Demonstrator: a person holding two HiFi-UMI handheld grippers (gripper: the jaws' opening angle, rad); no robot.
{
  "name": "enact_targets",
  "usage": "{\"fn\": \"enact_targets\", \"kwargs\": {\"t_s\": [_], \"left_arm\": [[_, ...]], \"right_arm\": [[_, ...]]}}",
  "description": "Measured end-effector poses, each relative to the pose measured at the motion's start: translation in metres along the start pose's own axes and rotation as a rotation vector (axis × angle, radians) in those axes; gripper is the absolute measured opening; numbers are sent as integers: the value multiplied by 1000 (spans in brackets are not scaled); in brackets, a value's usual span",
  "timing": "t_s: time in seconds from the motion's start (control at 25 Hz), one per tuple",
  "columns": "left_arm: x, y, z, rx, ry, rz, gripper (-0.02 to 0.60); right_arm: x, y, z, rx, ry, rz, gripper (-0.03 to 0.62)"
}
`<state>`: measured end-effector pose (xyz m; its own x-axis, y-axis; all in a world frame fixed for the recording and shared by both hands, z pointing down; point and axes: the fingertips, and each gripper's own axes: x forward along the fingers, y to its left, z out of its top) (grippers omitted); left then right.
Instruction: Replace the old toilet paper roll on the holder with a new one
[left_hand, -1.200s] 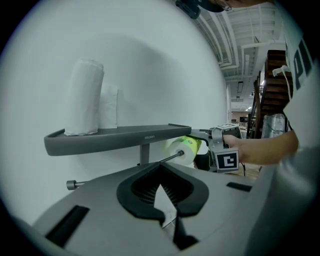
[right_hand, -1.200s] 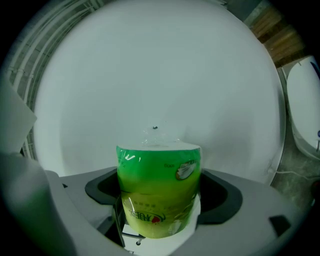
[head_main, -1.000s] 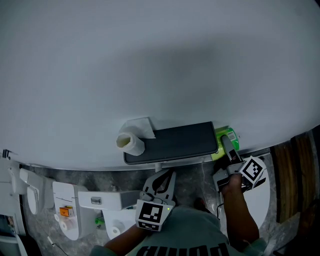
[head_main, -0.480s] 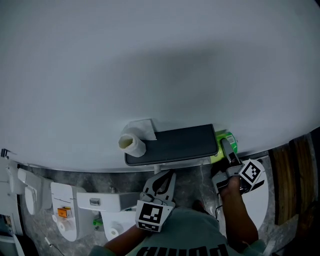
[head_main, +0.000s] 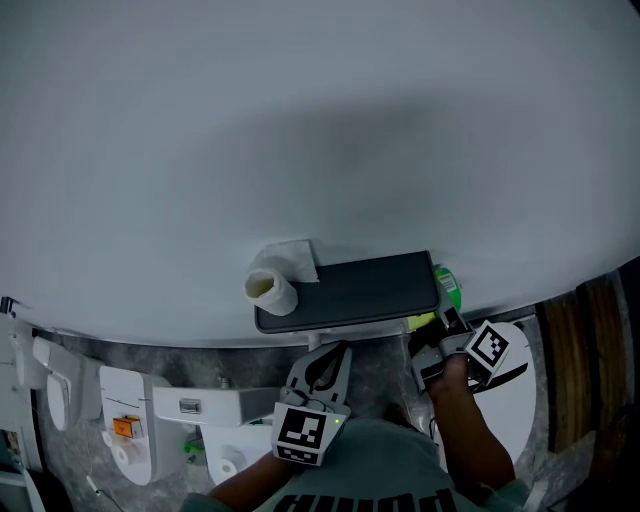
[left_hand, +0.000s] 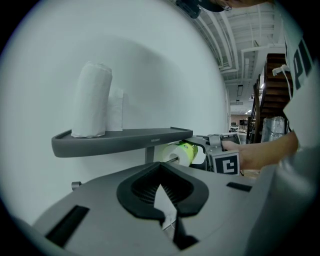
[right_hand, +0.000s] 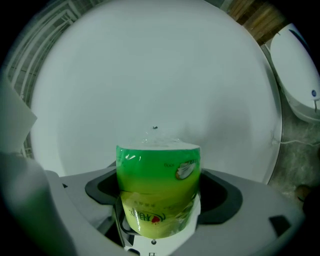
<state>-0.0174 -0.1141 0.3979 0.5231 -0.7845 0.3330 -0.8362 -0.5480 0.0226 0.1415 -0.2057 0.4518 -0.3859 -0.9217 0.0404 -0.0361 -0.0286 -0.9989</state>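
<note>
The new roll (right_hand: 157, 170), sealed in a green wrapper, lies with its long axis level and parallel to the length of the shelf (left_hand: 120, 137), tucked just under the shelf's right end. In the left gripper view its white end face and core hole point towards the shelf's middle. A thin metal rod (left_hand: 170, 160) under the shelf reaches that face, but whether it has entered the core cannot be told.

The right gripper (right_hand: 157, 212) grasps the new roll across its width, with the roll sticking out forward along the jaws. The person's right hand (head_main: 452, 372) holds this gripper just right of and below the shelf, aimed in along the wall, the forearm running down out of the picture.

The left gripper (left_hand: 159, 167) hangs below the shelf's middle, pointing up at it. Its jaws are closed tip to tip, with nothing between them.

On the shelf's left end a thin white roll (left_hand: 91, 100) stands upright, a fold of paper (left_hand: 116, 107) behind it against the wall.

From the head view the shelf covers most of the new roll, so only green slivers show at its right end and front edge.
</note>
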Motion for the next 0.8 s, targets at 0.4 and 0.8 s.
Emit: {"fn": "enact_targets", "kwargs": {"t_s": [0.4, 0.8], "left_arm": [[-8, 8, -3, -19, -4, 1, 5], [-22, 23, -7, -38, -33, 15, 5]], "right_arm": [[6, 2, -44, 17, -9, 1, 454], [12, 4, -80, 18, -19, 13, 454]]}}
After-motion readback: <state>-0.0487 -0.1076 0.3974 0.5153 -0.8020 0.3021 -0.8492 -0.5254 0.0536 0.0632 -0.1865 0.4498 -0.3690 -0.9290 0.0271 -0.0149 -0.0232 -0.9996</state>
